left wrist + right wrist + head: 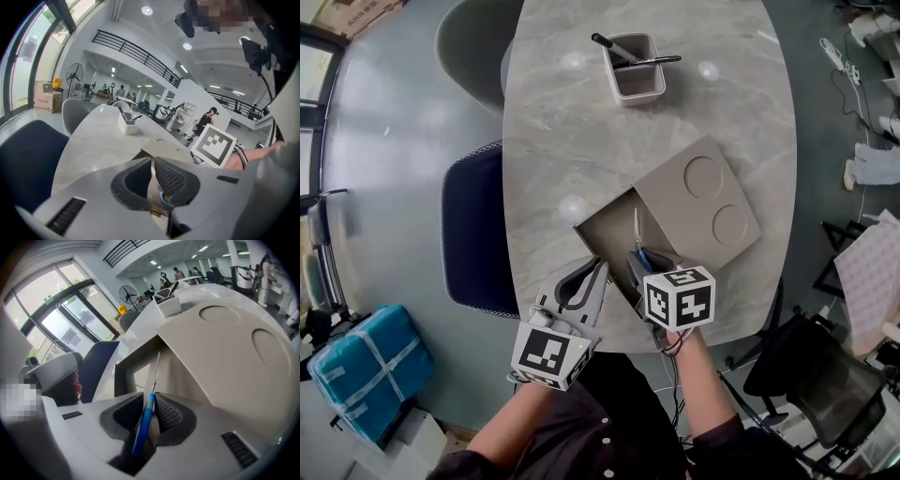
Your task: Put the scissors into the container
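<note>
Blue-handled scissors (pixel 147 411) are sitting closest to the lens in the right gripper view, standing edge-on between the ribbed pads of the right hand-held gripper (pixel 151 398). The pads appear to be pinching the plastic handle from both sides, so the jaws are gripping the scissors rather than hanging loose around them. The slim metal blades are pointing forward, away from the jaws, over the open mouth of the container (pixel 609 232). The tip is already reaching past the container's near edge.

Judging by their look, the scissors are light and rigid. The blades are thin, smooth and probably slippery, and they end in a sharp point. The handle is likely the safest place to hold them, as it is thicker and gives the pads more to bite on. With such a narrow pinch, they could swivel or slide downward once the hold is relaxing.

Around the scissors, the container is showing as a shallow beige box. Its lid (pixel 698 202) is folding back to the right and carrying two round recesses. Just beside it, the left hand-held gripper (pixel 601 269) is hovering with its jaws pressed together on nothing.

Everything is resting on a grey marbled worktop (pixel 572 131). A white pen pot (pixel 635 75) is standing well apart at the far end, and a dark blue chair (pixel 473 230) is sitting at the left edge.
</note>
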`<state>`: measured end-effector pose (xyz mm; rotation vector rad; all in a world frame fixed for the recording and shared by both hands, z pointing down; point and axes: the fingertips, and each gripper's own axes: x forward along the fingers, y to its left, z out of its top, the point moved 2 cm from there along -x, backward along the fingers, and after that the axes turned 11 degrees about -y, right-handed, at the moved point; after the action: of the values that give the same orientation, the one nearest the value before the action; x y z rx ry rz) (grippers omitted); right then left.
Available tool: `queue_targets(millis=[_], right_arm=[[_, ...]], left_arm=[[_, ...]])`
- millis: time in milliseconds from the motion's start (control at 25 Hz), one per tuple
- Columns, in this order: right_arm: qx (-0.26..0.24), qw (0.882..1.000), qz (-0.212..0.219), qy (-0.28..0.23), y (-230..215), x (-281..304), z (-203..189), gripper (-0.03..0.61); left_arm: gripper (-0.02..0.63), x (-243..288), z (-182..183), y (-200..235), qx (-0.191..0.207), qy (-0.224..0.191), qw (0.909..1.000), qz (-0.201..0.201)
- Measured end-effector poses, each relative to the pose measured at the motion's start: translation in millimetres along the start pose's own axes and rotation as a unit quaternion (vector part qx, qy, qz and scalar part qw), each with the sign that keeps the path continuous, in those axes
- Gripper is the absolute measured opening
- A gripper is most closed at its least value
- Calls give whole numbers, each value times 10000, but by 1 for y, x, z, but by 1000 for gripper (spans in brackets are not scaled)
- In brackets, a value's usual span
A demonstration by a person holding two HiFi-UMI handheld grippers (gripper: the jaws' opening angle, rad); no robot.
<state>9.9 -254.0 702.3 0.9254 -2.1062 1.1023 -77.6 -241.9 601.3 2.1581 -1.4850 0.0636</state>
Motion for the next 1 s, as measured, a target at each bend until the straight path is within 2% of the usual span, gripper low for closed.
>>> queue_targets(millis=[120,360,480,600,840,1000], right_arm=[[-446,9989,-103,38,-2,0,1,144],[-911,9955,-258,-20,-3,-5,3,155],[-896,9955,-292,-82,-4,-8,3,123],[-882,9953,-337,-229,-5,-13,6,12],[-976,9931,-256,-606,0,-30,18,-3],[-1047,9874,-299,-1151,5,-54,34,-3]], left_arm=[[32,3,-1,0,-27,15,10000,-4],[32,6,-1,-3,-3,44,10000,-87],[32,8,-1,-4,16,39,9999,-115],[32,9,-2,-6,23,49,9999,-118],[31,9,3,-11,95,28,9999,-54],[29,2,17,-20,186,-135,9997,-77]])
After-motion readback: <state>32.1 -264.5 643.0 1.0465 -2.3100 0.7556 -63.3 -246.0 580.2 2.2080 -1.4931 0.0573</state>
